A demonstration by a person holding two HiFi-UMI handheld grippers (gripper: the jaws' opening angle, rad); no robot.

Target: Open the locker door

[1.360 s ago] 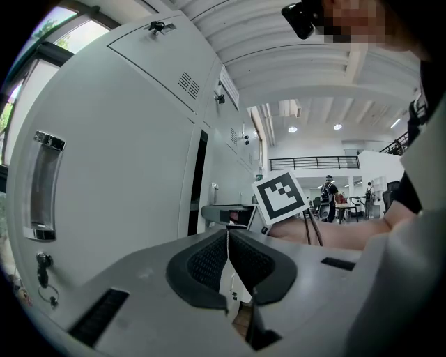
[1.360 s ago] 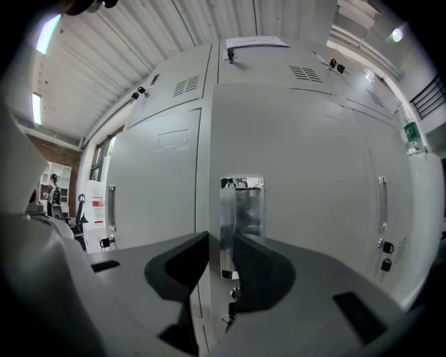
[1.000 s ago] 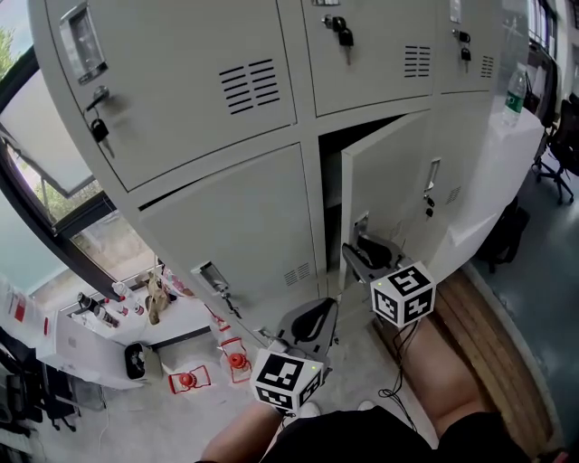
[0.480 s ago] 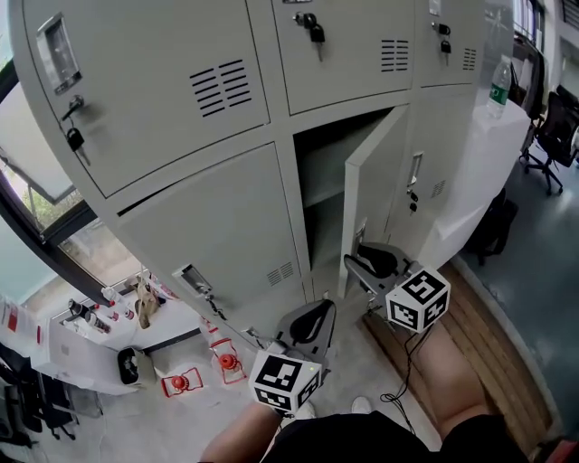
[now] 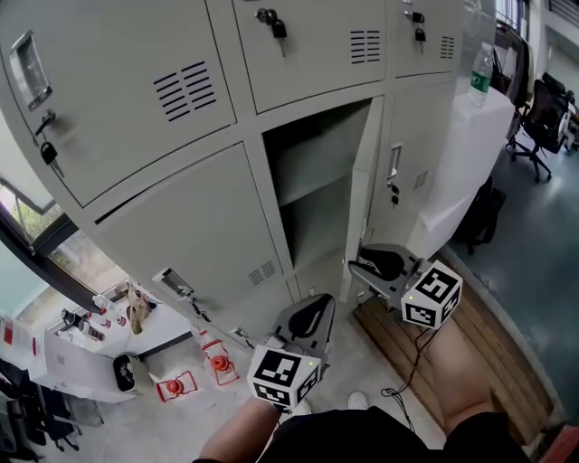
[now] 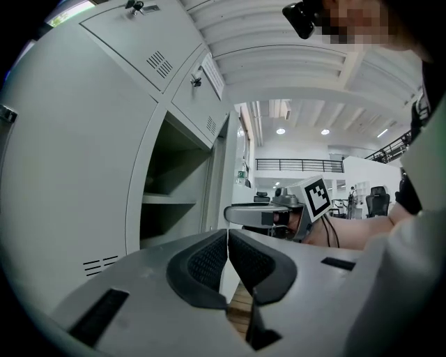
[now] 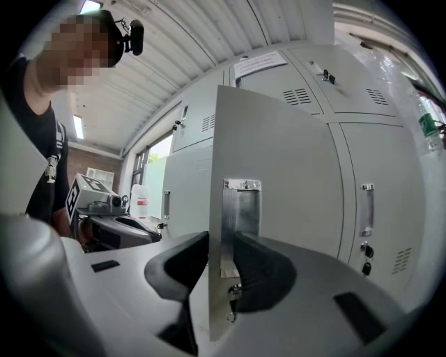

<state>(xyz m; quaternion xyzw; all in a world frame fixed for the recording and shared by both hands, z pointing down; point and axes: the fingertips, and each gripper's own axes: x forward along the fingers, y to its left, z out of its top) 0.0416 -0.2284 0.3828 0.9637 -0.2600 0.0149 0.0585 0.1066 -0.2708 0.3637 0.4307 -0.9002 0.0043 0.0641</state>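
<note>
The grey locker door (image 5: 366, 194) of the lower middle compartment (image 5: 312, 172) stands swung wide, with a bare shelf inside. My right gripper (image 5: 359, 269) is shut on the door's free edge, beside the recessed metal handle (image 7: 240, 209). In the right gripper view the door (image 7: 279, 160) runs between the two dark pads (image 7: 178, 268), and the right gripper (image 7: 220, 261) has its jaws just eased a little wider, still on the door. My left gripper (image 5: 312, 307) hangs low before the lockers, apart from the door. In its own view the left gripper (image 6: 228, 251) is shut on nothing.
Closed lockers with keys (image 5: 276, 25) in their locks surround the compartment. A water bottle (image 5: 479, 77) stands on a white counter at the right, with an office chair (image 5: 543, 118) beyond. A wooden platform (image 5: 434, 353) lies under the right arm. Small red items (image 5: 172, 387) sit on the floor at the left.
The door has swung from a narrow gap to wide open. My right gripper has moved right with its edge. My left gripper has shifted slightly.
</note>
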